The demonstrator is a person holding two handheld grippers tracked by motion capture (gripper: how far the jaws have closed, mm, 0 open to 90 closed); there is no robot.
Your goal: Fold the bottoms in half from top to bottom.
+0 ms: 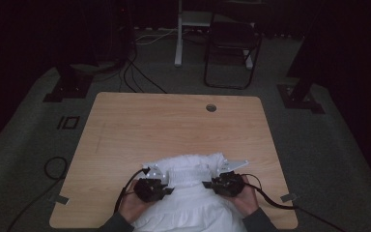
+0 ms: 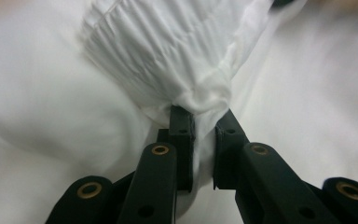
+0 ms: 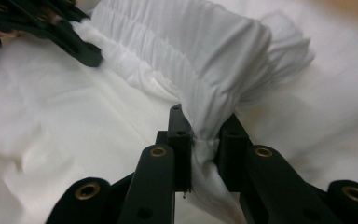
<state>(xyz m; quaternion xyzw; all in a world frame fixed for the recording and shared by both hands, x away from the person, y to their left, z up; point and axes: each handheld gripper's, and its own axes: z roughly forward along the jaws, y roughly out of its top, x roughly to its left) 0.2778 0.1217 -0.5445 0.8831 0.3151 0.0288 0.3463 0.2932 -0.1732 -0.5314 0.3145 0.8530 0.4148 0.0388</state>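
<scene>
A white gathered garment (image 1: pixel 188 188) lies bunched at the near edge of the wooden table (image 1: pixel 174 125). My left gripper (image 1: pixel 166 186) is shut on the left end of its ruched band (image 2: pixel 168 51), with the cloth pinched between the black jaws. My right gripper (image 1: pixel 207 184) is shut on the band's right end (image 3: pixel 205 60), a thick fold of fabric squeezed between its jaws. The two grippers face each other across the band, which stretches between them. In the right gripper view the left gripper (image 3: pixel 91 58) appears at the upper left, clamped on the cloth.
A round cable hole (image 1: pixel 211 108) sits near the table's far edge. Beyond the table stand a dark chair (image 1: pixel 232 48) and a white stand leg (image 1: pixel 178 38). Cables (image 1: pixel 135 77) run over the grey floor. Tape marks (image 1: pixel 287 197) sit at the near corners.
</scene>
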